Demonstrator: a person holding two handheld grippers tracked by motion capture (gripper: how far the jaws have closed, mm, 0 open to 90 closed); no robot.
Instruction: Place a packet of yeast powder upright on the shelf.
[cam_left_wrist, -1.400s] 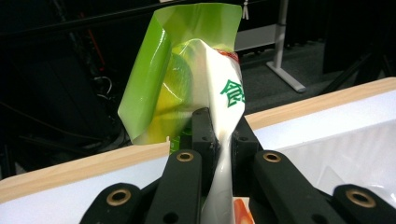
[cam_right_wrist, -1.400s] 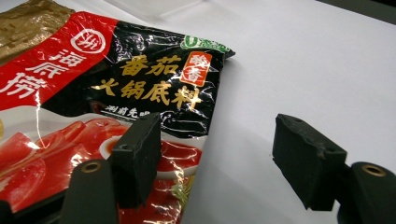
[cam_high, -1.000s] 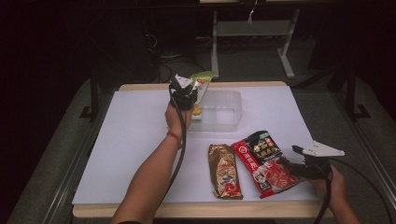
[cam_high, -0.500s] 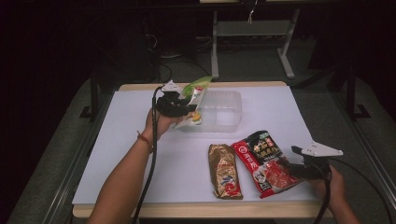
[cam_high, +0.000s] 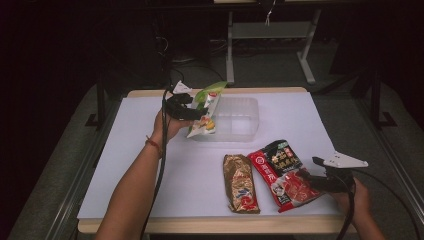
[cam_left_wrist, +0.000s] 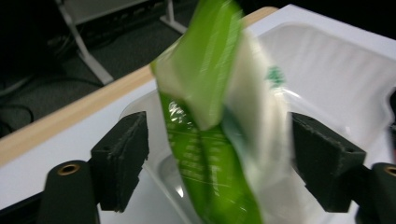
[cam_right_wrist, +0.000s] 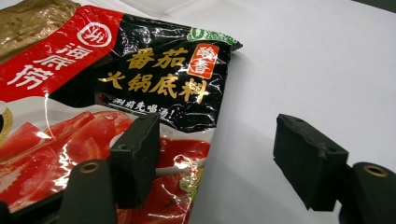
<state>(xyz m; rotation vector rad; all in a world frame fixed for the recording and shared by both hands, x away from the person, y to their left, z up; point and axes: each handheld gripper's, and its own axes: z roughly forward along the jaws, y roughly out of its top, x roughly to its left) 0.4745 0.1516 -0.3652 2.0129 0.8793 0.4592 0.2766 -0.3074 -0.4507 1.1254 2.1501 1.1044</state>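
Three packets on the table and one clear tub (cam_high: 235, 120): a green packet (cam_high: 206, 112) leaning at the tub's near-left corner, a gold packet (cam_high: 241, 184) and a red packet (cam_high: 282, 172) lying side by side near the front edge. The left gripper (cam_left_wrist: 219, 154) has just been opening its jaws, now wide, with the green packet standing loose between the pads, neither pressing it. The right gripper (cam_right_wrist: 217, 161) sits wide open too, one jaw over the red packet's edge, gripping nothing.

3 snack packets — green (cam_high: 206, 112), gold (cam_high: 240, 183), red-black (cam_high: 281, 170) — 1 clear plastic tray (cam_high: 235, 119), 2 grippers.
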